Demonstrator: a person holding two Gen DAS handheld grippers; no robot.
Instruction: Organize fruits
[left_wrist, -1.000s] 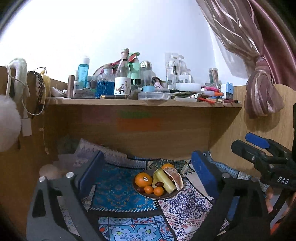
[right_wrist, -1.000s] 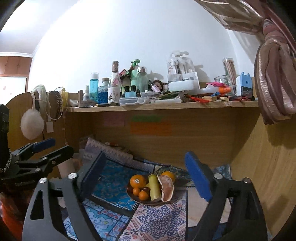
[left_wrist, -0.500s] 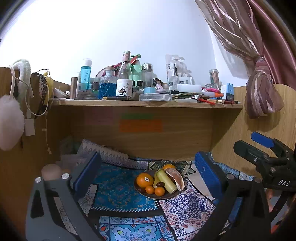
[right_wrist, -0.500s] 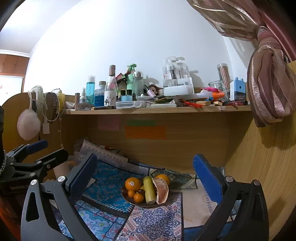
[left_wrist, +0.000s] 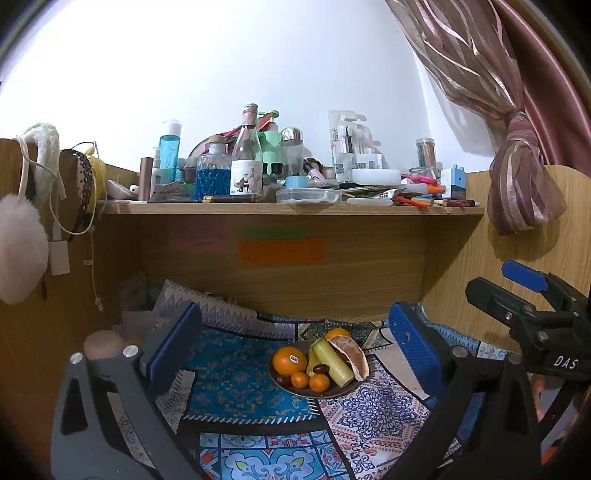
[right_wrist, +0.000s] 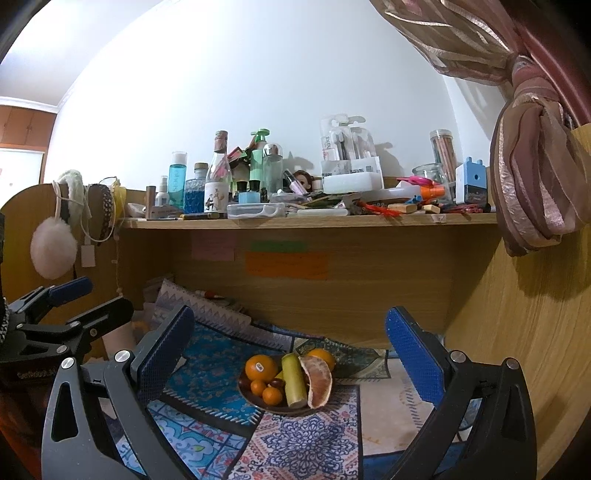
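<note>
Hovering well back from the desk, the left gripper (left_wrist: 291, 347) and the right gripper (right_wrist: 288, 350) both stand with their jaws wide apart and nothing between them. The fruit all sits together in one dark bowl (left_wrist: 286, 386) on the patterned cloth (left_wrist: 229, 384) under the shelf (left_wrist: 288, 208): a big orange (left_wrist: 290, 360), two small oranges in front of it, a second orange (left_wrist: 337, 332) at the back, a green banana (left_wrist: 332, 360), a peeled segment piece (left_wrist: 351, 354) leaning on it, and some dark dates (left_wrist: 320, 368).

Gathered like this, the scene fits fruit already sorted into the bowl, or a bowl about to be emptied and rearranged; the pictures do not settle which. For any pick here, I'd judge the firm orange easiest to grip. The soft peeled piece needs a light squeeze, and the crowded small fruit may roll if nudged.
</note>
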